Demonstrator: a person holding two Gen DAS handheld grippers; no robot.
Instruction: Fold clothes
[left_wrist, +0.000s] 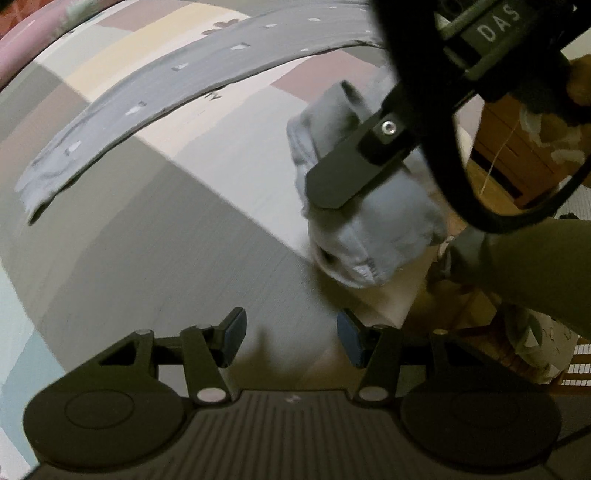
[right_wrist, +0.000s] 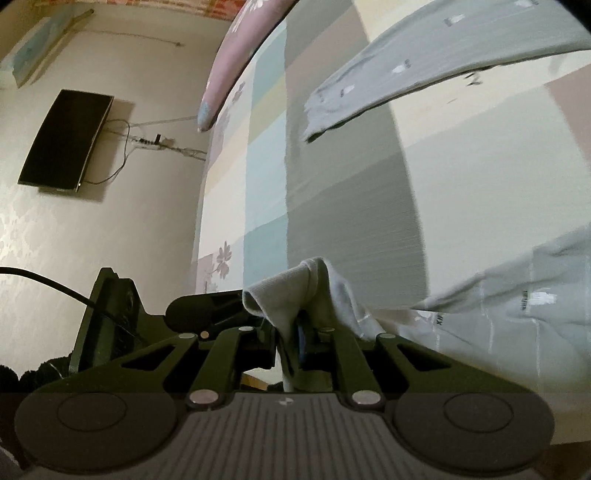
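the grey garment (right_wrist: 314, 295) hung pinched in the right gripper's (right_wrist: 291, 339) jaws over the patchwork bed (right_wrist: 351, 192), the left gripper (left_wrist: 291, 334) empty, jaws apart.

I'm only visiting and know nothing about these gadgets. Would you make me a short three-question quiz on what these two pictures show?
1. True or false: the right gripper is shut on a bunched end of the grey garment.
2. Which is right about the left gripper? A) it clamps a sleeve; B) it is open with nothing between its fingers; C) it holds a pillow.
3. Fill the gap: the garment lies on a bedsheet printed in pastel ____.

Key
1. True; the cloth is pinched between its fingers.
2. B; only the sheet shows in the gap.
3. Blocks (patchwork rectangles).
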